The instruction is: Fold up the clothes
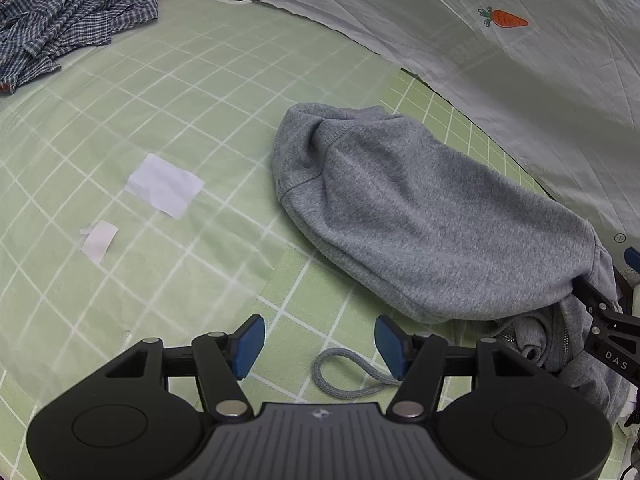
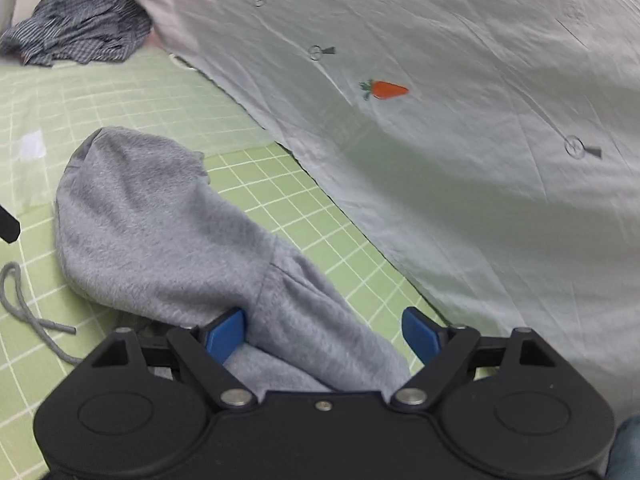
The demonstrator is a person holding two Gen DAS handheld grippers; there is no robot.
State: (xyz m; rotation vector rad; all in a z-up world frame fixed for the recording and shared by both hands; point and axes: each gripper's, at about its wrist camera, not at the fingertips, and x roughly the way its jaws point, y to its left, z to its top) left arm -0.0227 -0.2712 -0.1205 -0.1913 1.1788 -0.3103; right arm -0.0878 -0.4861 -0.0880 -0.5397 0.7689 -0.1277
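A grey hoodie (image 1: pixel 420 216) lies on the green checked sheet (image 1: pixel 200 92), its hood bulging up toward the far side. Its drawstring (image 1: pixel 344 376) loops on the sheet between the fingers of my left gripper (image 1: pixel 320 346), which is open and holds nothing, just left of the hoodie. My right gripper (image 2: pixel 322 336) is open wide, with a fold of the hoodie (image 2: pixel 160 232) lying between its blue pads (image 2: pixel 224 336). In the left wrist view the right gripper's black linkage (image 1: pixel 608 320) shows at the hoodie's right edge. The drawstring (image 2: pixel 24 312) trails at the left of the right wrist view.
A crumpled blue checked shirt (image 1: pixel 72 20) sits at the far left. A white quilt with a carrot print (image 1: pixel 504 20) is bunched along the far right side. Two white patches (image 1: pixel 164 184) lie on the sheet left of the hoodie.
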